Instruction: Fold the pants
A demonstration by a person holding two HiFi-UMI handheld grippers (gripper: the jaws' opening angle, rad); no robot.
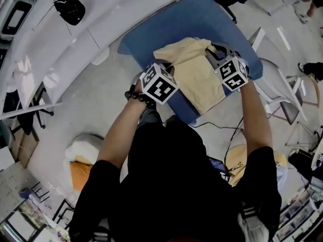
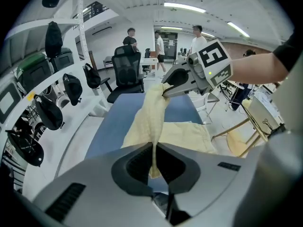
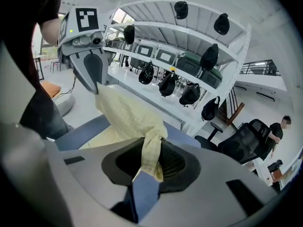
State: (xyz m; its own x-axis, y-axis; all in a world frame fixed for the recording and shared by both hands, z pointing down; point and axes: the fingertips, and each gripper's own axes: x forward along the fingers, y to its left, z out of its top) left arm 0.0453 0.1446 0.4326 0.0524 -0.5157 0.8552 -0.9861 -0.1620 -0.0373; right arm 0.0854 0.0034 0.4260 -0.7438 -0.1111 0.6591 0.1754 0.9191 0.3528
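Pale yellow pants lie partly lifted on a blue table. My left gripper is shut on one thin edge of the fabric, which runs up from its jaws in the left gripper view. My right gripper is shut on a bunched corner of the same pants. The cloth hangs stretched between the two grippers above the table, and the rest of it lies flat below. Each gripper shows in the other's view: the right gripper and the left gripper.
White shelves with black bags run along the left. A black office chair stands past the table's far end, with people behind it. A white chair frame is on the right; a cushion lies on the floor.
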